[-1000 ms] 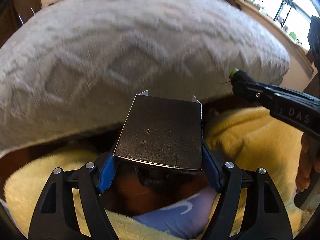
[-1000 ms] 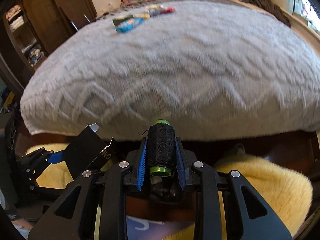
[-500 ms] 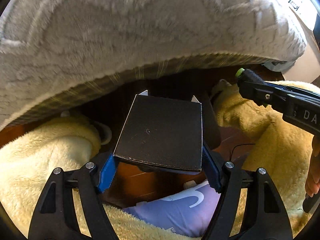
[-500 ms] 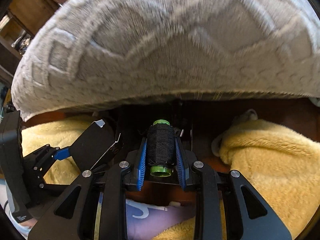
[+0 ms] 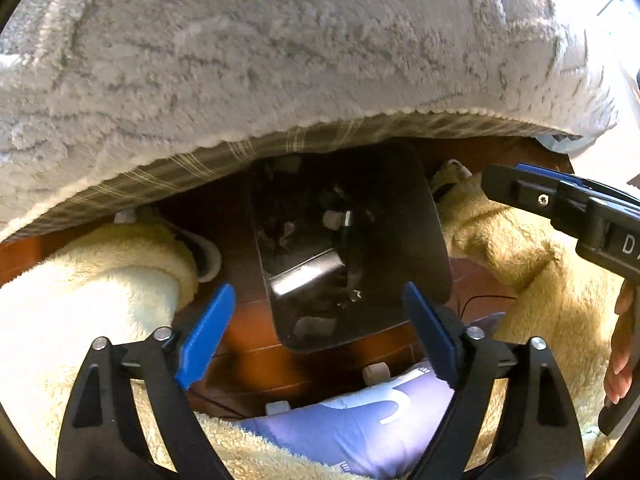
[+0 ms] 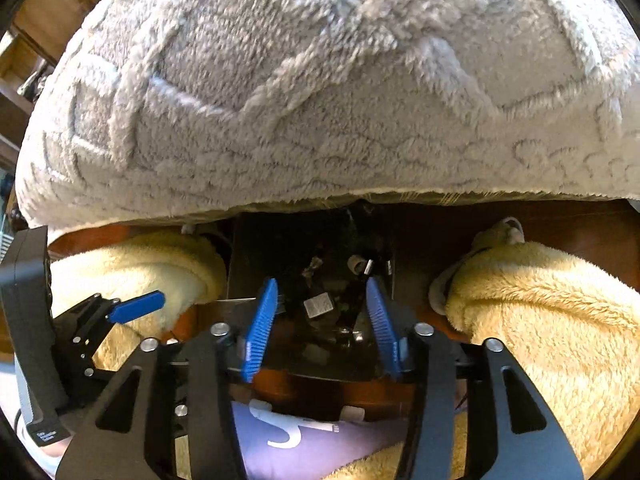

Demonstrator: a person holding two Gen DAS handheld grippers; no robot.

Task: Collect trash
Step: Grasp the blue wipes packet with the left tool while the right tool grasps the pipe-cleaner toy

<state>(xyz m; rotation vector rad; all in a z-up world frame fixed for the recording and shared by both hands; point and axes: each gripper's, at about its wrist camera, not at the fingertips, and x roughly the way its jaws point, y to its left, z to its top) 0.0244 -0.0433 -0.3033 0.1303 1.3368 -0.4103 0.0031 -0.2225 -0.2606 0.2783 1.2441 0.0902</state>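
Note:
A black trash bin point(image 5: 424, 240) stands on the wooden floor below both grippers. My left gripper point(image 5: 316, 332) hangs over it, its jaws opening, with nothing between the blue pads. A black box point(image 5: 304, 274) with a shiny face lies among the litter inside. In the right wrist view my right gripper point(image 6: 322, 328) is above the same bin point(image 6: 248, 256), jaws opening and empty. I cannot make out the thread spool among the dark litter there. The right gripper point(image 5: 520, 188) shows at the upper right of the left wrist view, and the left gripper point(image 6: 136, 306) at the left of the right wrist view.
Two fluffy yellow slippers point(image 5: 100, 280) point(image 5: 520, 248) flank the bin. A purple cloth point(image 5: 360, 432) with a white mark lies at the near edge. The grey fluffy blanket point(image 6: 320, 100) of a bed overhangs just beyond the bin. A person's fingers point(image 5: 620, 352) hold the right gripper's handle.
Both grippers sank towards the bin and opened. The black box left the left gripper and the black thread spool left the right one.

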